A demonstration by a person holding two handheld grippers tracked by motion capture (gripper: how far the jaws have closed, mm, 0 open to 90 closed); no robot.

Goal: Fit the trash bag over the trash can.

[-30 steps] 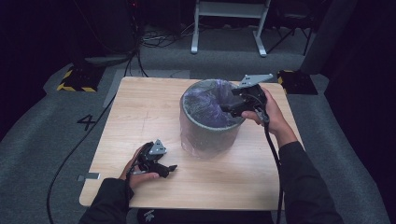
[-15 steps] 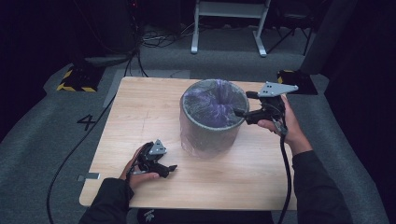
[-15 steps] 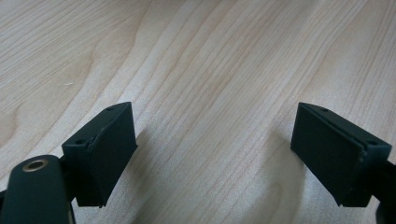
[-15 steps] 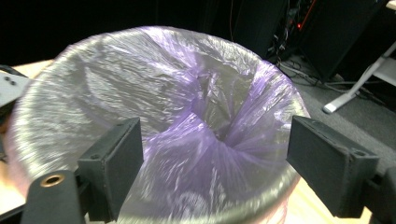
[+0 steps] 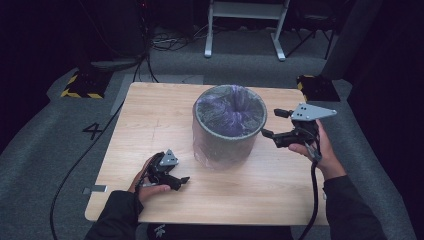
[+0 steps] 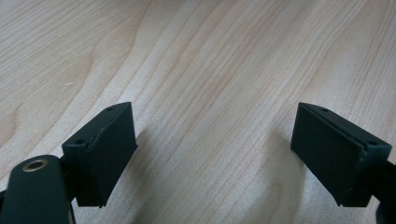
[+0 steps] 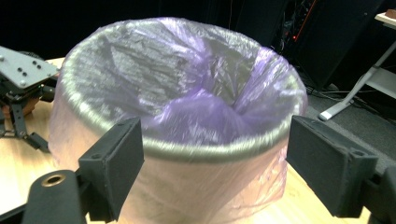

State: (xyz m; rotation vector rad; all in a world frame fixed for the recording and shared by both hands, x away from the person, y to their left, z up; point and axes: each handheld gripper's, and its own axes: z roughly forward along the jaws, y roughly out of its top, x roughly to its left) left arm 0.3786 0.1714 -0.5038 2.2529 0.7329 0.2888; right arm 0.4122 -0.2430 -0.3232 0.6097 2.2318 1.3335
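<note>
I am holding my right gripper (image 5: 274, 123) off the right side of the bin (image 5: 229, 131), its jaws standing wide apart with nothing between them and pointing at the rim. In the right gripper view the bin is sitting just ahead of those jaws, close but apart from the pads. The bin is standing upright near the middle of the table (image 5: 150, 125), a little toward the far edge. A purple bag (image 7: 201, 116) is lining it: the plastic is folded over the rim, is hanging down the outside wall, and is bunching loosely inside. My left gripper (image 5: 181, 182) is resting low on the table near the front edge, well left of the bin and apart from it. In the left gripper view its jaws are spread wide over bare wood, gripping nothing.
</note>
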